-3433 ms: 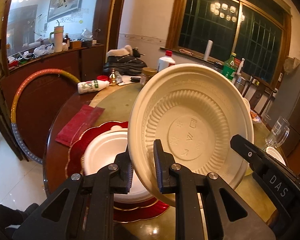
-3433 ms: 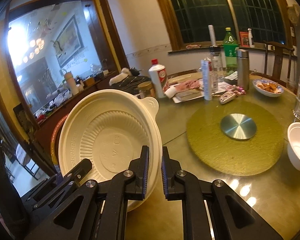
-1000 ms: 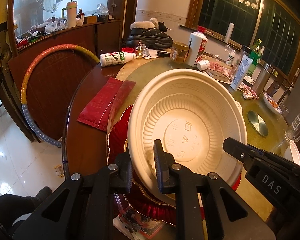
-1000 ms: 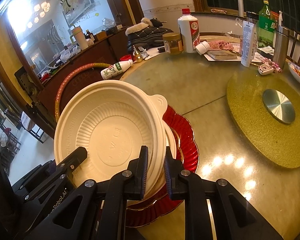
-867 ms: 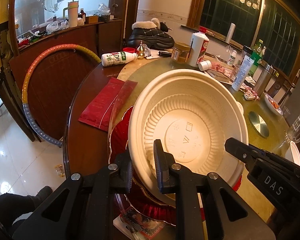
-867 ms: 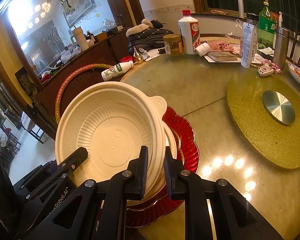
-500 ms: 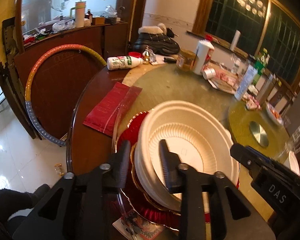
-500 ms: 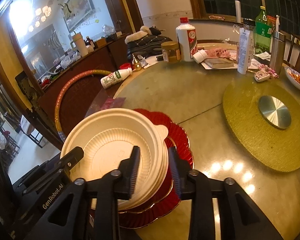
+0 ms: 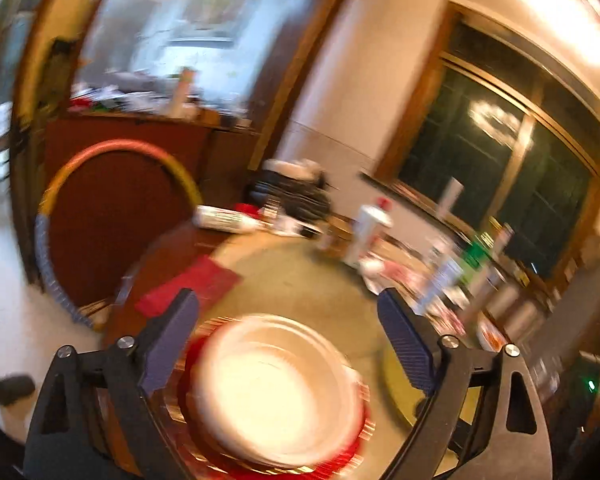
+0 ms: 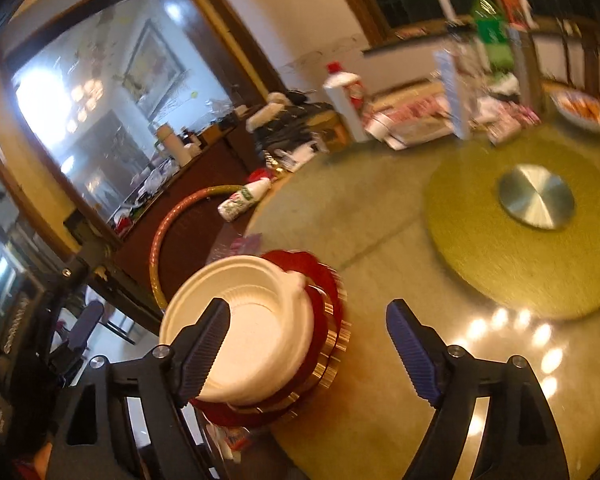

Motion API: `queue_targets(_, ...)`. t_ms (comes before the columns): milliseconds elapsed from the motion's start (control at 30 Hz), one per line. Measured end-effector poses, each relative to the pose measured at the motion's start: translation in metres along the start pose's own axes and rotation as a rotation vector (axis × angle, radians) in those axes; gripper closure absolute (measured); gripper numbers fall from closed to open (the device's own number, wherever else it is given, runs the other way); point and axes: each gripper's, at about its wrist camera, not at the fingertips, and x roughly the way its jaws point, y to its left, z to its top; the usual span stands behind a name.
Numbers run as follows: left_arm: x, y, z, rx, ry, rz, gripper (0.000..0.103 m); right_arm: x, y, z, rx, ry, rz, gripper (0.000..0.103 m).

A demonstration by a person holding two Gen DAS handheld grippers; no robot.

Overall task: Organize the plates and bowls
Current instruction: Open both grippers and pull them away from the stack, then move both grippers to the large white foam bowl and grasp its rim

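Both views are smeared by motion blur, so fine detail is lost. The cream bowl [image 9: 276, 392] sits on top of a stack on the red plates [image 10: 324, 292] near the table [image 10: 380, 216] edge; how many bowls lie under it cannot be told, and the red plates — at least two gold-rimmed edges show — are mostly covered. The left gripper [image 9: 288, 340] has its jaws spread wide, holding nothing, the bowl below and between them. The right gripper [image 10: 308, 344] is likewise spread wide and empty; its left finger hides part of the bowl's rim. One turntable [image 10: 536, 196], one hoop [image 9: 116, 152] partly cut off.
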Motion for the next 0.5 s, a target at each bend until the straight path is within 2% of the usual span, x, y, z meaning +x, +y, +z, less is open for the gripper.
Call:
queue_targets(167,0.021,-0.071,-0.032,0.171,0.152,-0.177,0.011,-0.036,-0.063,-0.004,0.131,-0.022,-0.071,0.018)
queue_targets(233,0.034,-0.097,-0.049,0.217,0.256,-0.24,0.011,-0.051,-0.087,-0.007,0.178,-0.032,-0.097,0.017)
queue_targets(300,0.047,-0.119,-0.063,0.222,0.355,-0.289,0.011,-0.068,-0.109,-0.009,0.219,-0.041,-0.134,0.016)
queue_targets(433,0.064,-0.156,-0.091,0.264,0.472,-0.328,0.011,-0.108,-0.151,-0.017,0.304,-0.077,-0.172,0.016)
queue_targets(500,0.071,-0.175,-0.104,0.272,0.514,-0.344,0.011,-0.133,-0.169,-0.019,0.333,-0.123,-0.197,0.015)
